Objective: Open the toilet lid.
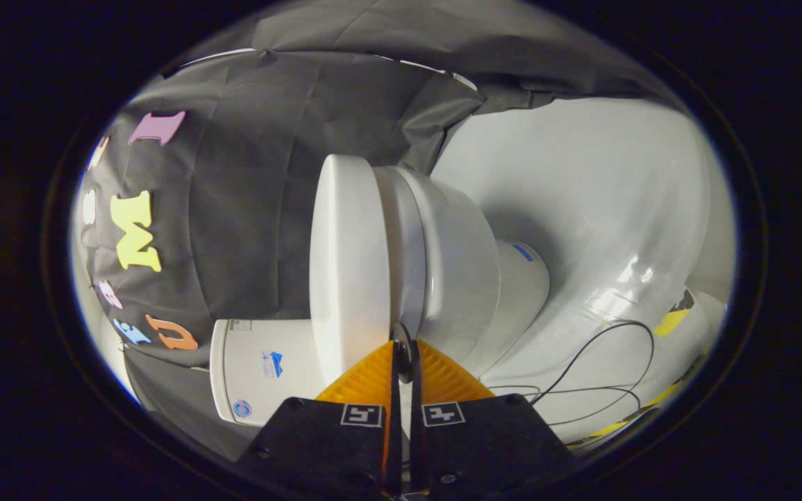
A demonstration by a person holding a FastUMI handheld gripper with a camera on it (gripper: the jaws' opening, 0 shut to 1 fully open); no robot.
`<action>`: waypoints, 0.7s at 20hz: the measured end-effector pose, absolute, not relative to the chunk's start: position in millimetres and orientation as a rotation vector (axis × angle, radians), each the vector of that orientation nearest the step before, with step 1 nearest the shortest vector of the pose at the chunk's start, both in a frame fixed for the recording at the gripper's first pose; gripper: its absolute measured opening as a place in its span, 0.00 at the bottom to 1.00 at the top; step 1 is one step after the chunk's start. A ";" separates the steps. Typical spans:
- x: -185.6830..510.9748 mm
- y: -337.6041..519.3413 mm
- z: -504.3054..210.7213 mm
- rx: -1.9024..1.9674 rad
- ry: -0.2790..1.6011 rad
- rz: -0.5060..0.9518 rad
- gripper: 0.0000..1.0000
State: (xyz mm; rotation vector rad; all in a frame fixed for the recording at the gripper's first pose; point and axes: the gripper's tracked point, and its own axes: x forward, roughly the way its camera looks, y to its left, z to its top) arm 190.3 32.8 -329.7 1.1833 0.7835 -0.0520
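The view is rolled, so the white toilet appears on its side. Its lid lies flat against the seat, with the bowl and pedestal beyond the seat. The tank stands behind the lid, beside the fingers. My gripper is shut, with only a thin slit between the fingers. Its tips touch the rim right at the seam between lid and seat. Nothing is held between the fingers.
A glossy white floor spreads around the pedestal. Black cables loop across it close to the gripper, with yellow tape marks further out. The black cloth wall hangs behind the tank and lid.
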 end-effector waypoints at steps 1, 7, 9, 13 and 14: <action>190.0 32.5 -329.1 1.183 0.792 -0.051 0.07; 188.8 33.9 -323.4 1.145 0.830 -0.075 0.07; 189.3 35.0 -318.6 1.151 0.841 -0.079 0.06; 190.9 37.8 -308.5 1.142 0.865 -0.092 0.04; 191.8 38.0 -306.3 1.135 0.866 -0.095 0.04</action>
